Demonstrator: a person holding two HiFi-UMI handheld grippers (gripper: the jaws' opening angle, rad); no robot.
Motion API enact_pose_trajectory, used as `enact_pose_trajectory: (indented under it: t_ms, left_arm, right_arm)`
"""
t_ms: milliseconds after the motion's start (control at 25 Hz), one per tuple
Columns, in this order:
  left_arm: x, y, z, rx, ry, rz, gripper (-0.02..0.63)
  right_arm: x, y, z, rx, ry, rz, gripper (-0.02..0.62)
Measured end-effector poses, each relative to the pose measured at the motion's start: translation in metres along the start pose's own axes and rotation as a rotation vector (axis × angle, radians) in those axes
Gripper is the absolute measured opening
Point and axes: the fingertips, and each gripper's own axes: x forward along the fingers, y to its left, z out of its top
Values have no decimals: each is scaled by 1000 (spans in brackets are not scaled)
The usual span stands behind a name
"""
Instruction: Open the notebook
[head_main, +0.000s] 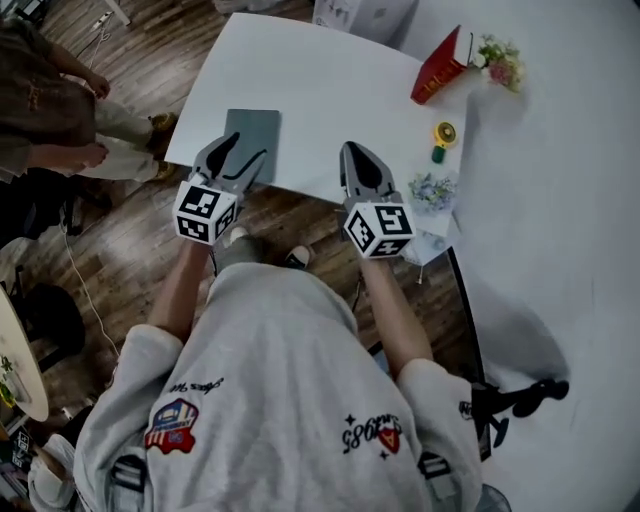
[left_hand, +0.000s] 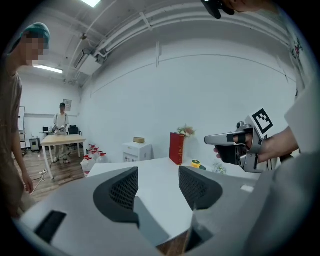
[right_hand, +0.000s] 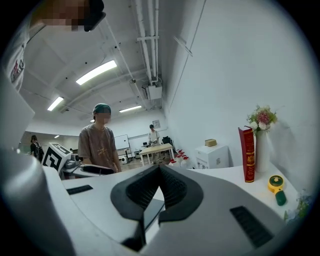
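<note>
**Notebook closed; left gripper positioned over its near edge**

Notebook (head_main: 254, 130): grey cover, shut, lying flat on the white table (head_main: 320, 90) at the left end of the table's near edge. Nothing rests on top of it.

Left gripper (head_main: 240, 155): held over the near edge of the notebook. The left gripper view shows its two jaws spread wide, with only bare table top visible in the gap between them. A grey flat corner matching the notebook cover appears low between the jaws. Whether either jaw touches the cover cannot be determined from any view.

Right gripper (head_main: 355, 155): held over the near table edge, to the right of the notebook and apart from it. The right gripper view shows its jaws pressed together at the tips, with nothing pinched between them.

Both grippers are held side by side, each with its marker cube facing the person holding them.

Far right corner of the table:
- Red book (head_main: 438, 68), standing upright.
- Flowers (head_main: 500, 60), just beside the red book, against the wall.
- Yellow round object (head_main: 445, 132), nearer than the book, with a small green piece next to it.

Surroundings: wooden floor (head_main: 120, 260) lies under and left of the table. A bystander (right_hand: 100, 142) in a brown T-shirt stands beyond the table's left side.
</note>
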Motion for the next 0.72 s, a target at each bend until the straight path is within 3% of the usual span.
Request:
enact_pose_trajectory:
  t_ms: [280,720]
  left_arm:
    - [11,7,-18,25,41,18,250]
    - [22,2,-79,62,166,-3,250]
  right_arm:
    - [8,-7,-4,-3,13,22,-11]
    - [-2,-13,-24,-5,56,22,-11]
